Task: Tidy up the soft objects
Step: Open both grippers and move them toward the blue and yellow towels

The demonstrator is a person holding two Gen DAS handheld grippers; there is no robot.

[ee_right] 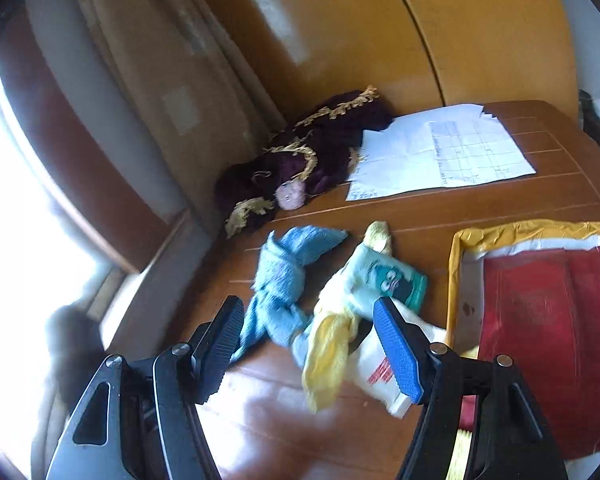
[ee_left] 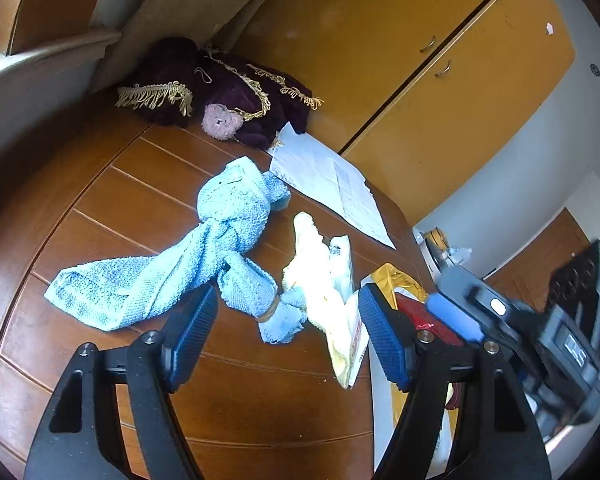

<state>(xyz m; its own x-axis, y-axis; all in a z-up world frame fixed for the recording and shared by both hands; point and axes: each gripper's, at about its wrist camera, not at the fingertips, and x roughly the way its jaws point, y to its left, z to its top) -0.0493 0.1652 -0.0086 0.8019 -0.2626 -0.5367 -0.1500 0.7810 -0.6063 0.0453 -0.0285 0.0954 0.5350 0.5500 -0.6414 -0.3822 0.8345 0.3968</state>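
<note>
Both wrist views look down and forward over the wooden bench (ee_left: 100,208) from close above, each framed by its own tool's fingers. The left view faces the far cupboard doors (ee_left: 380,40); the right view, blurred, faces the same far corner from further right. They share the blue towel (ee_left: 204,248), yellow cloth (ee_left: 320,280), papers (ee_left: 328,180) and purple fringed cloth (ee_left: 236,84).

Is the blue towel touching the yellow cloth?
Touching. The left wrist view shows the blue towel's banded end lying against the yellow cloth, no table between them.
</note>
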